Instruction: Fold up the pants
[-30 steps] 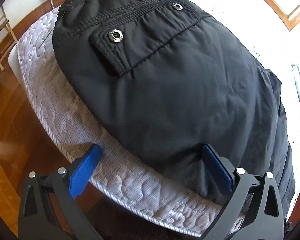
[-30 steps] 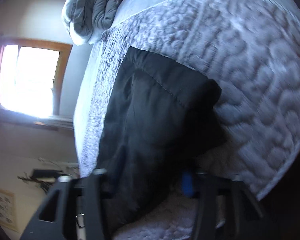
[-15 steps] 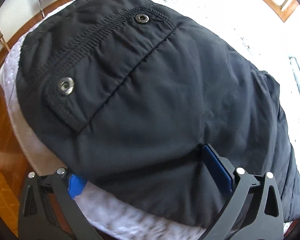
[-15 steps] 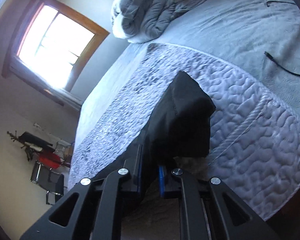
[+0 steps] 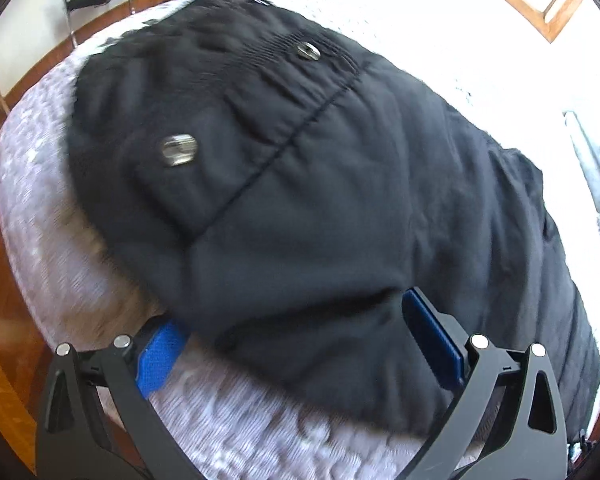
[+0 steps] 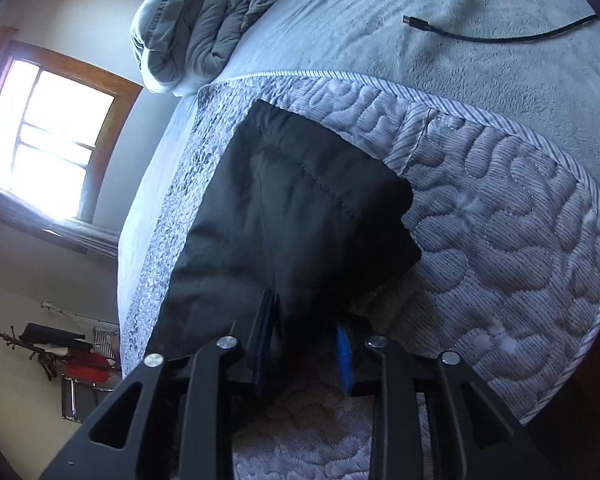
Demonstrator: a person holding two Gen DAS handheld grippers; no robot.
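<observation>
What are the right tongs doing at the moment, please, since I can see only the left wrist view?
Observer: The right tongs stand narrowly apart with a fold of the black pants between the pads; I cannot tell whether they pinch it.
Operator: Where does the leg end lie?
Observer: The stitched hem lies on the quilted cover, inside its striped border.
Operator: Is there anything beyond it to avoid?
Observer: A black cable lies on the grey blanket, apart from the pants.
</observation>
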